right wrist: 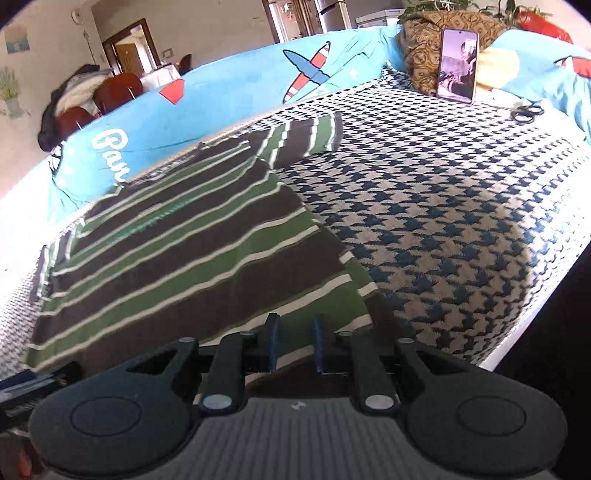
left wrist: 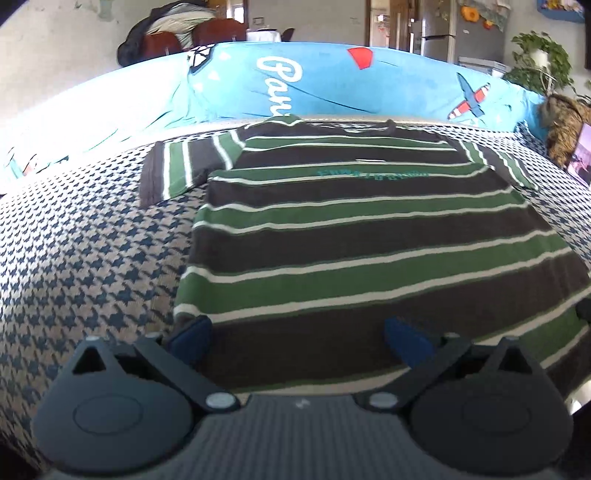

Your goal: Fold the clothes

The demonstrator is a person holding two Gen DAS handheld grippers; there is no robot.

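Left tool (left wrist: 295,332) is spread wide over the striped shirt's (left wrist: 369,236) hem, right tool (right wrist: 294,341) nearly closed at its corner, shirt flat on the bed (right wrist: 443,192), nothing folded yet.

This is a home: a sofa (left wrist: 92,236) with a blue cover (left wrist: 332,85) (planes on it), a fridge (right wrist: 332,14), chairs (left wrist: 218,31), a plant (left wrist: 543,55).

A green, brown and white striped T-shirt (left wrist: 362,236) lies flat, sleeves spread; on the houndstooth cover.
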